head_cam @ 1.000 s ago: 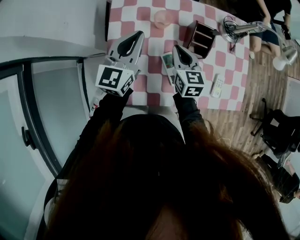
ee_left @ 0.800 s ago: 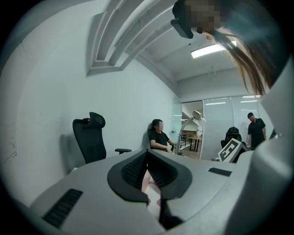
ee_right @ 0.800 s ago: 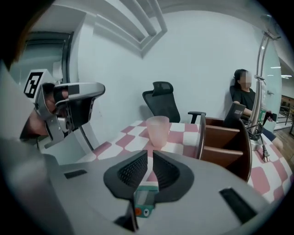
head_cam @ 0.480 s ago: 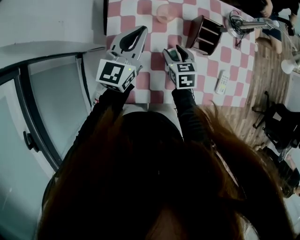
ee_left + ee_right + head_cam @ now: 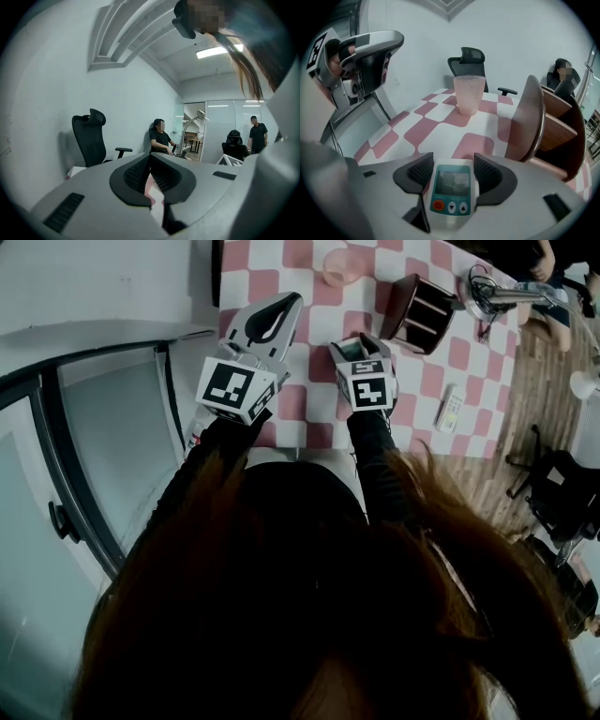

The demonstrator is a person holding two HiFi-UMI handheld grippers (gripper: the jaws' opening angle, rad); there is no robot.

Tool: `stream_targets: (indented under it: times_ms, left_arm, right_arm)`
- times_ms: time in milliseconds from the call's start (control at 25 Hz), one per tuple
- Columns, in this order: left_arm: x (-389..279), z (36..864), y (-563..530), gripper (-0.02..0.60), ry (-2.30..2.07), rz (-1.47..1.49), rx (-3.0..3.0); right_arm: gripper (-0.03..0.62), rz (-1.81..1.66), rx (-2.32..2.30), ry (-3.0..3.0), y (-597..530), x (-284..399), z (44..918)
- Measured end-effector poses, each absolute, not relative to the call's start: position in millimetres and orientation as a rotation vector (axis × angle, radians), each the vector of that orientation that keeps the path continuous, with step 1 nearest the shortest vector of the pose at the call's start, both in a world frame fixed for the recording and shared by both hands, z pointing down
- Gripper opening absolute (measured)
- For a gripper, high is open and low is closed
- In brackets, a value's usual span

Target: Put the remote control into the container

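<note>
A white remote control with a teal screen and an orange button lies on the pink-checked tablecloth. My right gripper tilts down over it. Its jaws have just been opening and now stand wide with the remote between the pads, one pad on each side. The brown wooden container stands just right of it, compartments open. A second white remote lies near the table's right edge. My left gripper hovers level to the left, shut and empty.
A pink ribbed cup stands at the far middle of the table. A small desk fan sits at the far right corner. Black office chairs and seated people are beyond the table. A glass panel runs along the left.
My right gripper has sunk toward the table and tipped downward, and its jaws went from shut to wide open around the remote. The left gripper has hardly moved.
</note>
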State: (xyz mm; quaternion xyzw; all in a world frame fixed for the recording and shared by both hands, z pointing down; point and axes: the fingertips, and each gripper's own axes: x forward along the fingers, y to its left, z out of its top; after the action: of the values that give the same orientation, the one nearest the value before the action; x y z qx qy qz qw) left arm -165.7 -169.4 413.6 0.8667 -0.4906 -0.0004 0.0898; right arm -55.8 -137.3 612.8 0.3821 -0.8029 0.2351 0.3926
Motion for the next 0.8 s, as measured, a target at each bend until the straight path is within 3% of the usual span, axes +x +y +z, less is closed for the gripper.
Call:
stream_targets:
  times_ms: [400, 800]
  left_arm:
    - [-165, 409, -171, 0.009, -1.45, -0.024, 2.58]
    - [-158, 393, -166, 0.009, -1.47, -0.045, 2.603]
  right_arm:
    - [0.252, 0.58, 0.886, -2.051, -137, -57, 610]
    - [0.25, 0.478, 1.007, -2.3, -136, -45, 540]
